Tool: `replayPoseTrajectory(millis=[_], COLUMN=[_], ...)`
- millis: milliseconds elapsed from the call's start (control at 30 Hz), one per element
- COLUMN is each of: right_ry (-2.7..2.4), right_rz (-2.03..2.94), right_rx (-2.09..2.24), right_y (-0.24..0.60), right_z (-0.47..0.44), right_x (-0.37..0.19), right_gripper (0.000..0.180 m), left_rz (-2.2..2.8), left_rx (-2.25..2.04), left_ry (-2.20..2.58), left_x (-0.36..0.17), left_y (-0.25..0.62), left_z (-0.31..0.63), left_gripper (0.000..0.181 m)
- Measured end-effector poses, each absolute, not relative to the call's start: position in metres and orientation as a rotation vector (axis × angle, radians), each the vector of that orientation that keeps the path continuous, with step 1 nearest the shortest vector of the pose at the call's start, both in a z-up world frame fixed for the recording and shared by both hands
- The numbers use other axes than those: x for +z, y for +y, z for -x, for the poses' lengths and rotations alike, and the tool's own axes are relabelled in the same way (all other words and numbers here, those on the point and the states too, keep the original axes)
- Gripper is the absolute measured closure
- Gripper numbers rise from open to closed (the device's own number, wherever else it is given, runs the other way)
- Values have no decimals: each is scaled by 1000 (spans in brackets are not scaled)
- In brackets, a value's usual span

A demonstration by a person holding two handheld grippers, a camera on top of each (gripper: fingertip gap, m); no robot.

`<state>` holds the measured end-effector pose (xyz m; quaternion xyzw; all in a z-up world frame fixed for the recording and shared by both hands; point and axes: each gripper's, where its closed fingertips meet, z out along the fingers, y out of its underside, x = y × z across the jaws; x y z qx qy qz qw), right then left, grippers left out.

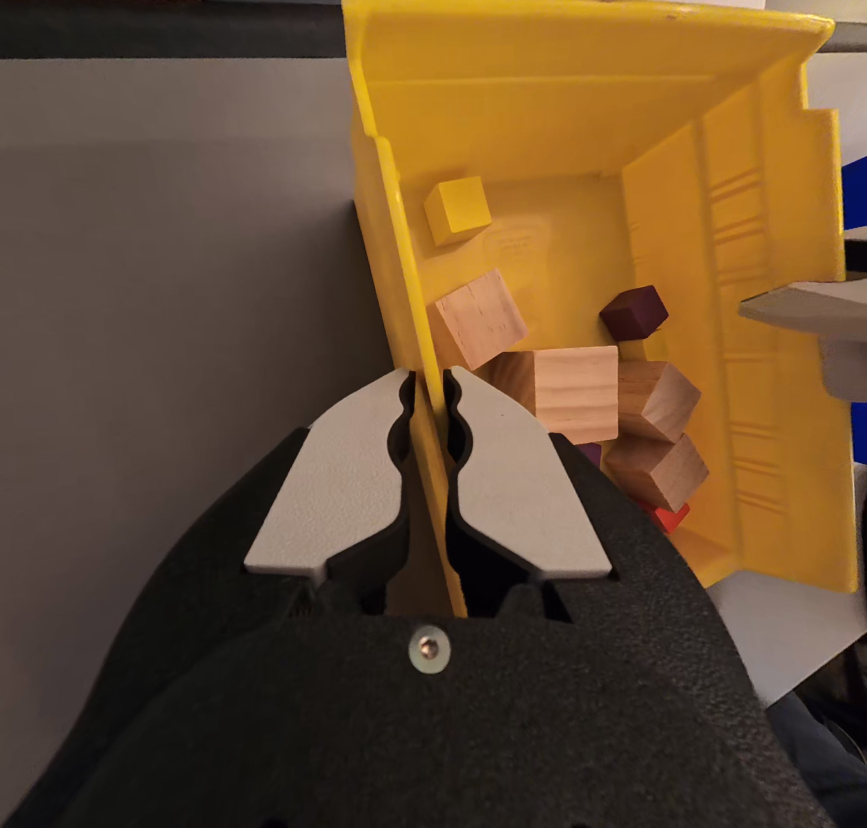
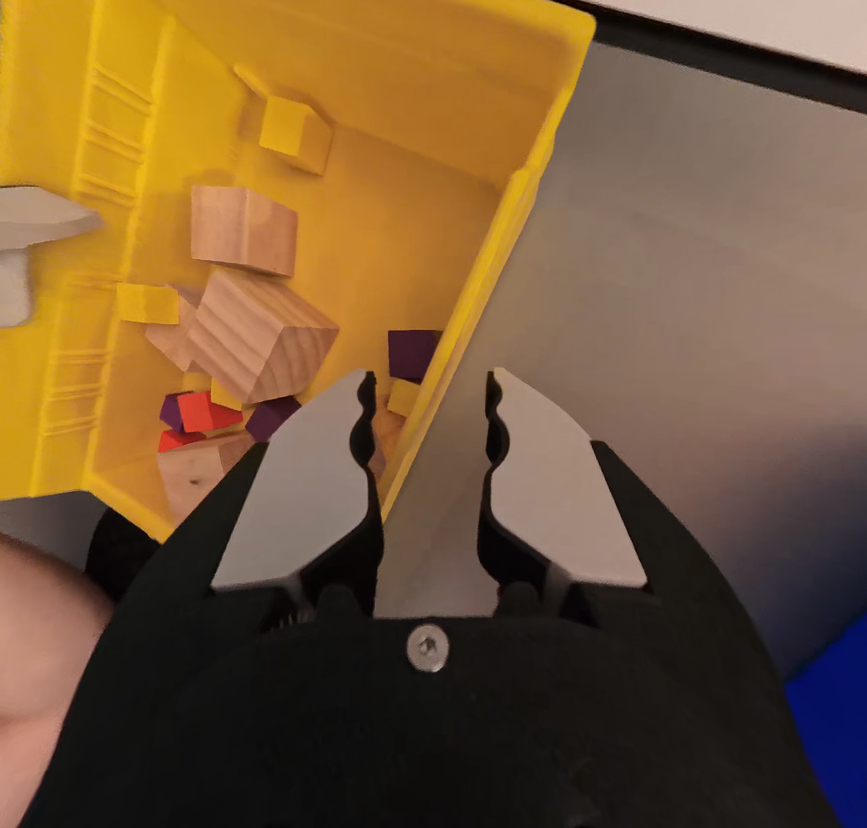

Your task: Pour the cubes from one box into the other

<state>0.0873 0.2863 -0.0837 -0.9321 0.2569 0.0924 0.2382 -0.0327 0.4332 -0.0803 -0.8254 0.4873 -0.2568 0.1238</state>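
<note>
A yellow box [image 1: 586, 101] holds several cubes: plain wooden ones [image 1: 577, 392], a yellow one [image 1: 457, 209], a purple one [image 1: 633, 312] and a red one [image 1: 668, 517]. They are heaped toward the box's near end. My left gripper [image 1: 429, 373] is shut on the box's left wall. In the right wrist view my right gripper [image 2: 429, 378] is open and straddles the right wall of the yellow box [image 2: 516, 223], one finger inside and one outside. Wooden cubes [image 2: 262, 336], red cubes [image 2: 201, 411] and purple cubes [image 2: 413, 352] show there too.
A blue box shows only as an edge at the right [image 1: 854, 195] and at the lower right of the right wrist view [image 2: 835, 693]. The grey tabletop [image 2: 680, 289] lies under everything. A hand [image 2: 37, 641] is at the lower left. The other gripper's finger [image 1: 797, 308] reaches the box's right side.
</note>
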Motion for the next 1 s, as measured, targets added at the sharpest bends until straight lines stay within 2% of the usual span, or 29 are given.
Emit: replayPoseTrajectory(millis=[100, 233, 433, 567, 800, 1000], right_ry=[801, 818, 777, 762, 769, 762], right_rz=[2599, 2701, 2718, 2696, 2660, 2650], right_rx=[318, 250, 183, 194, 262, 271], right_y=[290, 289, 290, 291, 293, 293], right_z=[-81, -81, -81, -81, -80, -79], right_x=[-95, -113, -113, -113, -113, -113], right_gripper=[155, 159, 159, 157, 155, 154], left_rz=[2412, 2419, 2317, 2132, 1947, 1940], left_rx=[-723, -655, -575, -596, -439, -383], left_ry=[1430, 1456, 1478, 1372, 1213, 1222], left_x=[-82, -84, -83, -54, -19, -18], left_y=[433, 432, 439, 456, 481, 481], left_z=[32, 32, 27, 17, 22, 23], left_gripper=[169, 169, 172, 169, 142, 139])
